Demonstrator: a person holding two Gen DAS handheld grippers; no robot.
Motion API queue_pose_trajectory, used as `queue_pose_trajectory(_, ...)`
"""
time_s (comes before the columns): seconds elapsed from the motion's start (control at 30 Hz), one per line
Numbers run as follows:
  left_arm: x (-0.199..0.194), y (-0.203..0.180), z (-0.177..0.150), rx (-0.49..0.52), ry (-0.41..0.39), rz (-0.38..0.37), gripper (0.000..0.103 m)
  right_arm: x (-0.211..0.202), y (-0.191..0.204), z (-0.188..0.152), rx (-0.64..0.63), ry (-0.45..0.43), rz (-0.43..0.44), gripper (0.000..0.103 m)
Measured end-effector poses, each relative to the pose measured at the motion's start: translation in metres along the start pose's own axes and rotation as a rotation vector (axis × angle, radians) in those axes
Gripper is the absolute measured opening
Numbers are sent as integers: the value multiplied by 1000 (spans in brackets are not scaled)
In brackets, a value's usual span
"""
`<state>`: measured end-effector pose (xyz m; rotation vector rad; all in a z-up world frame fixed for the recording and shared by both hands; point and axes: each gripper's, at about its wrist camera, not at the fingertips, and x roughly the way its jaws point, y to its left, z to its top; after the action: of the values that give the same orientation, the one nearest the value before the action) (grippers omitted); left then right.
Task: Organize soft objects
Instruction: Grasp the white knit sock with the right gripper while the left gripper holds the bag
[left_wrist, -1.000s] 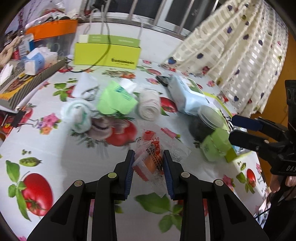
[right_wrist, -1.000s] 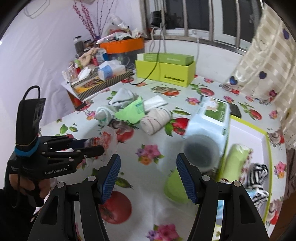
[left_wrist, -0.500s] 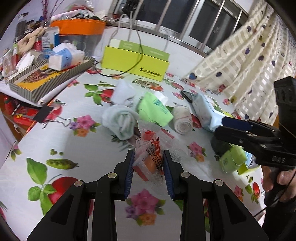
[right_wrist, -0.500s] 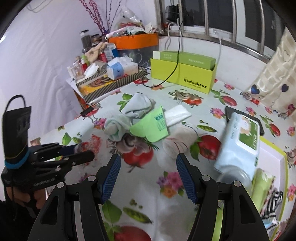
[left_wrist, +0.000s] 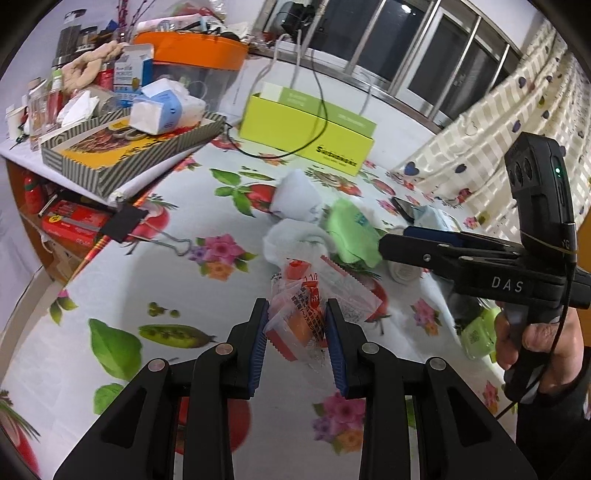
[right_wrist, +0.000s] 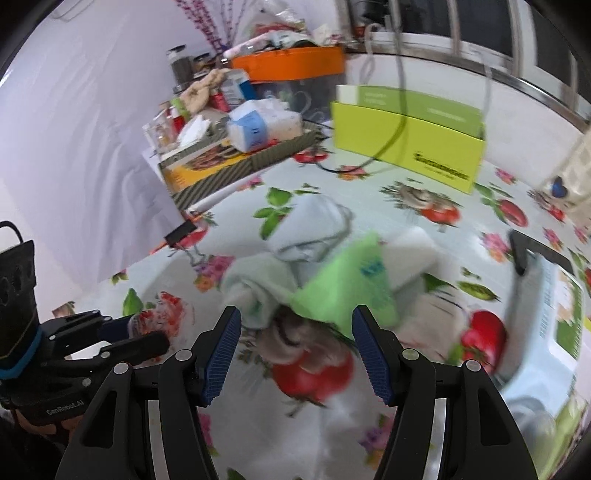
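Where clutter crowds, striped tray with blue-white pack inside.

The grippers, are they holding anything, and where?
The left gripper pinches a crinkly clear packet at its near end. The right gripper is open, holding nothing.

The tablecloth was white, printed with red tomatoes, green leaves and pink flowers. The box was lime green, the tub lid orange, the tray striped (black and white).
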<state>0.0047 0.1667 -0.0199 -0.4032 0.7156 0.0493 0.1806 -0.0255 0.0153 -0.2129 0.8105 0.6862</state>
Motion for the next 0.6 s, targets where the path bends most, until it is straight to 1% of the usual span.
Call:
queue_pose_trajectory(0.27,-6,25,2,-40,-15,54,32,35,18,16,-40,32,58,62)
queue_pose_trajectory(0.33,-7,29,3,-47,-18,61,31,44,20,18,-44,42,65,61)
queue_pose_trajectory(0.43,-7,34,3,-54,-17,69,31,57,24,19,-57,62,69,47)
queue_pose_trajectory(0.47,-8,35,2,-56,-17,70,32,60,25,19,-63,68,69,40)
queue_pose_trajectory(0.53,-7,36,2,-59,-16,73,31,66,27,19,-74,78,71,36)
queue_pose_trajectory(0.6,-6,37,3,-62,-12,72,31,69,27,17,-82,86,59,27)
